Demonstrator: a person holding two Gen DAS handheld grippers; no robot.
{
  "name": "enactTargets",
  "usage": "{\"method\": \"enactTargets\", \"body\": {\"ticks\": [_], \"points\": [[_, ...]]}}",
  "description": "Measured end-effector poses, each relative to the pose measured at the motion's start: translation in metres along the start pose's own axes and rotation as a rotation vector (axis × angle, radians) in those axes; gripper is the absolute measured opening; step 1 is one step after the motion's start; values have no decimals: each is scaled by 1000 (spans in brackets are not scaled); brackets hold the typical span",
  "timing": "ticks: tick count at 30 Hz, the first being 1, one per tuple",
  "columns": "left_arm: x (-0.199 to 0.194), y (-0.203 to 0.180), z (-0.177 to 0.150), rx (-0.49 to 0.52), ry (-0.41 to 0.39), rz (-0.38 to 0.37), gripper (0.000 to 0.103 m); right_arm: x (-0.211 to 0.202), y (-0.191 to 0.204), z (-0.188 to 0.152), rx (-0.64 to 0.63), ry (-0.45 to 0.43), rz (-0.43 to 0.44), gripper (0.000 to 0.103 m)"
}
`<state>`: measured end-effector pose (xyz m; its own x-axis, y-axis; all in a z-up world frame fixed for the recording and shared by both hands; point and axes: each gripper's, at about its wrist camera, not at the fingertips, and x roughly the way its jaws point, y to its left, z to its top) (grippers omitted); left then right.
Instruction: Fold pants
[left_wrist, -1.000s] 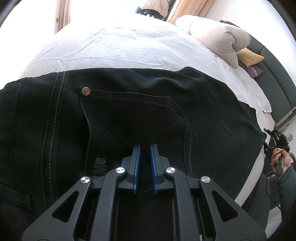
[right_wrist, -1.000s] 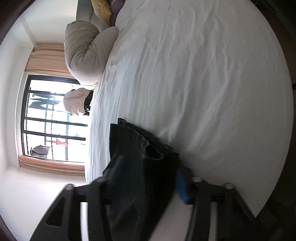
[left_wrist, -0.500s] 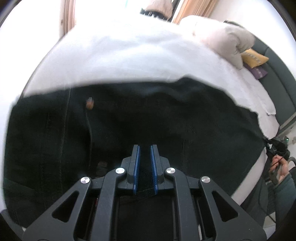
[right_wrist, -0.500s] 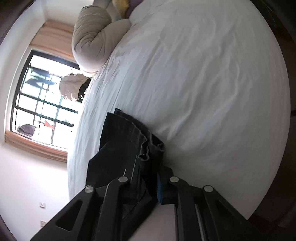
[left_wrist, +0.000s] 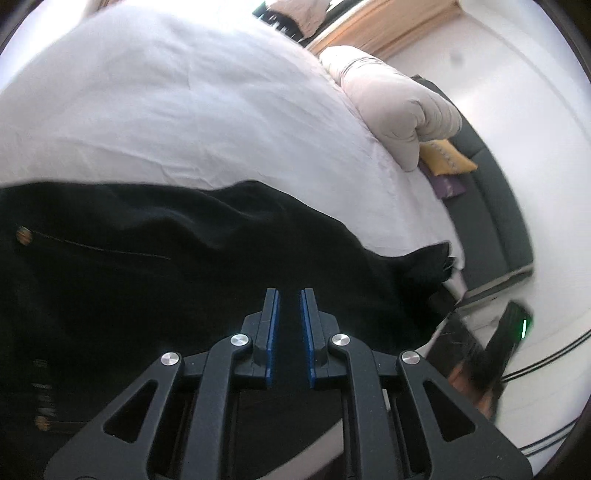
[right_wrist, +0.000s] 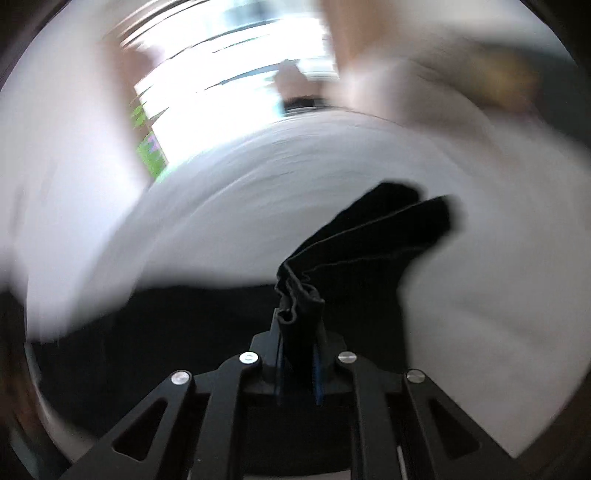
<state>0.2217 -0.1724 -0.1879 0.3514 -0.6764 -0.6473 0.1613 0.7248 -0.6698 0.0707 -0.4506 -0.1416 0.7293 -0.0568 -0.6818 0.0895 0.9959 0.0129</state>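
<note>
Left gripper (left_wrist: 289, 317): blue pads close together, dark denim filling the narrow gap between them, so I read it as pinched on an edge of the pants (left_wrist: 155, 280) near the waist end; a rivet (left_wrist: 23, 235) and pocket stitching show just to the left. Right gripper (right_wrist: 298, 356): its jaws have just been closing and now stand clamped on a bunched, rolled hem or edge of the same pants (right_wrist: 369, 236), the crumpled fold poking up past the fingertips. The picture here is heavily smeared, so detail beyond the cloth is unreliable. Both ends held at once suggests the aim is to lift the garment clear of the bed (left_wrist: 166, 110) and bring one end toward the other, rather than drag it. From the left view the pants spread wide across the near part of the white sheet, the far leg end trailing off to the right edge of the mattress, where it looks partly raised. Further out: a rolled pale duvet (left_wrist: 399, 110) at the head end, a yellow cushion (left_wrist: 445, 162) beside it, dark headboard behind. Those sit well apart from the denim, leaving open sheet beyond it for laying the fold down. Judged stage: early, grips set, fold itself not yet made.
</note>
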Motion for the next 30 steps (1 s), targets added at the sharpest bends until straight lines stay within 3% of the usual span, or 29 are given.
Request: {"method": "enactTargets", "body": {"ticks": [3, 9, 10, 12, 13, 14, 20, 30], "points": [[12, -1, 6, -58, 46, -55, 11, 19, 71, -17, -231, 64, 35, 12], [48, -11, 5, -159, 151, -203, 16, 32, 80, -26, -215, 78, 47, 12], [57, -15, 5, -175, 174, -222, 24, 30, 79, -24, -218, 69, 40, 12], [69, -23, 5, -202, 194, -252, 56, 24, 76, -22, -225, 45, 24, 12], [75, -29, 5, -215, 196, -270, 79, 22, 78, -23, -237, 34, 16, 13], [80, -34, 5, -221, 192, -283, 86, 20, 79, -24, -248, 27, 8, 13], [115, -57, 8, -205, 243, -272, 87, 10, 86, -29, -288, -16, -11, 13], [154, -46, 11, -284, 282, -278, 85, 4, 95, -22, -339, -47, 3, 13]]}}
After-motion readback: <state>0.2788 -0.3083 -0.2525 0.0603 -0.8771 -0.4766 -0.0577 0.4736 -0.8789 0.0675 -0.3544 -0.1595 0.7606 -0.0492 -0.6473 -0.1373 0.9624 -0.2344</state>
